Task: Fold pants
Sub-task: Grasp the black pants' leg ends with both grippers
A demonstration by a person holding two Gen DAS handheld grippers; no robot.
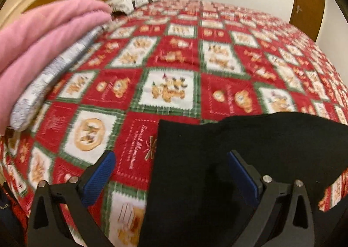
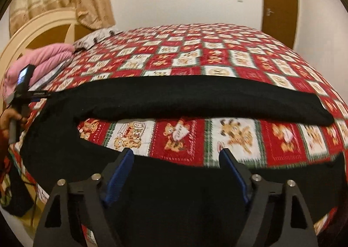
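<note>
Black pants point(image 2: 195, 99) lie spread on the bed, legs apart, one leg running across the middle of the right wrist view and the other under my right gripper point(image 2: 176, 155). That gripper is open, its blue pads point(image 2: 119, 173) above the near leg's edge. In the left wrist view the pants' waist end point(image 1: 217, 160) lies flat. My left gripper point(image 1: 169, 157) is open, with the pants' left edge between its fingers. The left gripper also shows at the far left of the right wrist view point(image 2: 24, 81).
The bed has a red, green and white Christmas quilt point(image 1: 169, 55). Folded pink fabric point(image 1: 43, 36) sits on a grey patterned pillow point(image 1: 43, 86) at the left. A cream headboard point(image 2: 32, 31), curtains, a white wall and a brown door point(image 2: 280, 1) stand behind.
</note>
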